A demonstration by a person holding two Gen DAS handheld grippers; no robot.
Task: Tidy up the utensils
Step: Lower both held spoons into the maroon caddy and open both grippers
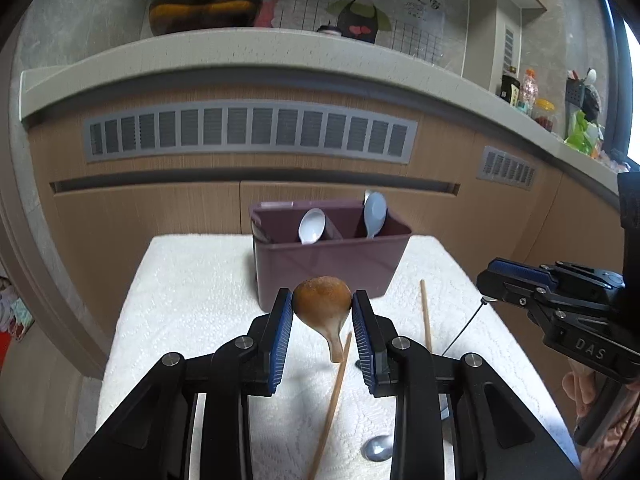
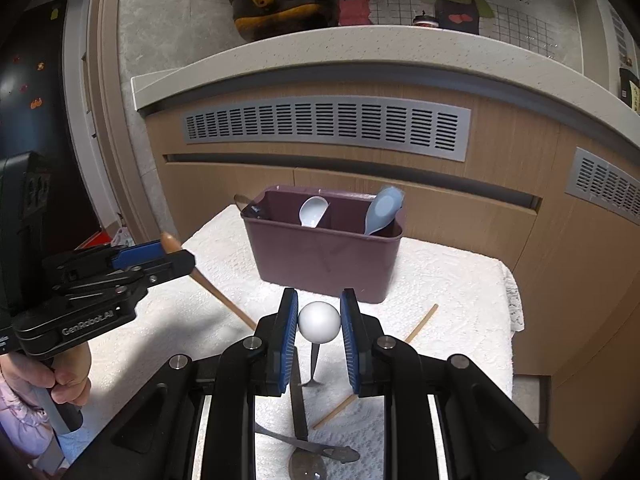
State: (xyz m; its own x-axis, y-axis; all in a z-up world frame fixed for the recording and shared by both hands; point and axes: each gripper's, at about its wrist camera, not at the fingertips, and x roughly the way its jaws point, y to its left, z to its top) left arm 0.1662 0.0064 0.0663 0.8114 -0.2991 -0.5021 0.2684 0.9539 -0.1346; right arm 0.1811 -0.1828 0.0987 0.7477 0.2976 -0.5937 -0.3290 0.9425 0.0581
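Wooden spoon (image 1: 322, 309) sits clamped at its bowl between my left gripper (image 1: 322, 300) pads, lifted over the white towel (image 1: 192, 292) just short of the purple caddy (image 1: 328, 264); bowl points up and toward the caddy, handle slanting down and back toward me, long axis steeply tilted. My right gripper (image 2: 319, 312) is closed on a round white-headed utensil (image 2: 319, 322), thin stem hanging down, which I can't identify further. I judge the good move is lifting the spoon clear of the rim, tipping handle-first into a free compartment, avoiding the chopsticks (image 1: 336, 396).
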